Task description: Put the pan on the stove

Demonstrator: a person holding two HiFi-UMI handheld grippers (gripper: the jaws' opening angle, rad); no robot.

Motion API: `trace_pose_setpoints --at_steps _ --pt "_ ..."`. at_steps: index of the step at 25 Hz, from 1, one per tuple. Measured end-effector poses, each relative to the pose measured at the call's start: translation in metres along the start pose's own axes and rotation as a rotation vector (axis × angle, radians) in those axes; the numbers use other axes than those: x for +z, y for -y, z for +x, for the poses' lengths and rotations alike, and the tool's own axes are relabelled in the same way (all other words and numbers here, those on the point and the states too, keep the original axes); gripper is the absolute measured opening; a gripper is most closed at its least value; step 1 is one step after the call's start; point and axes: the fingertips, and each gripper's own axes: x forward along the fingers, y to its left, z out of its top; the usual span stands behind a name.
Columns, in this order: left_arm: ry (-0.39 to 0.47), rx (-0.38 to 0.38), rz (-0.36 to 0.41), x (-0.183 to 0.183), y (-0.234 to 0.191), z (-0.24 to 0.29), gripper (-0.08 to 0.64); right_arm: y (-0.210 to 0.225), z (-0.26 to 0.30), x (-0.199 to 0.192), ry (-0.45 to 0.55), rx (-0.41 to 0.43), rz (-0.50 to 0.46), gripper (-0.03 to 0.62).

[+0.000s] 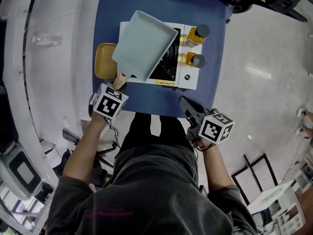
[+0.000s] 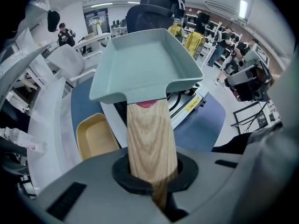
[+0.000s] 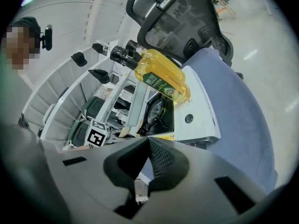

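Blue table (image 1: 210,97): pan (image 1: 144,43) over stove (image 1: 190,77); yellow stove label (image 1: 164,82), bottle labels (image 3: 159,84) illegible.

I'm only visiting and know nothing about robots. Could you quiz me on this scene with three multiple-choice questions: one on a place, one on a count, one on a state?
1. In the head view, where is the tray?
A) left of the stove
B) on the floor
C) on a shelf

2. How many bottles are there?
A) one
B) two
C) four

3. The left gripper is:
A) open and empty
B) shut on the pan by its handle
C) shut on a spoon

Answers: 1 A, the tray lies beside the stove's left edge. 2 B, two bottles stand at the stove's right side. 3 B, the wooden handle is clamped between the jaws.
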Motion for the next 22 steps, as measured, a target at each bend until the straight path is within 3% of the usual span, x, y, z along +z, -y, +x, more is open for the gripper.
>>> trace_pose_setpoints --at_steps 22 --pt "-0.11 0.072 0.043 -0.007 0.002 0.017 0.008 0.007 0.002 -0.004 0.001 -0.005 0.014 0.003"
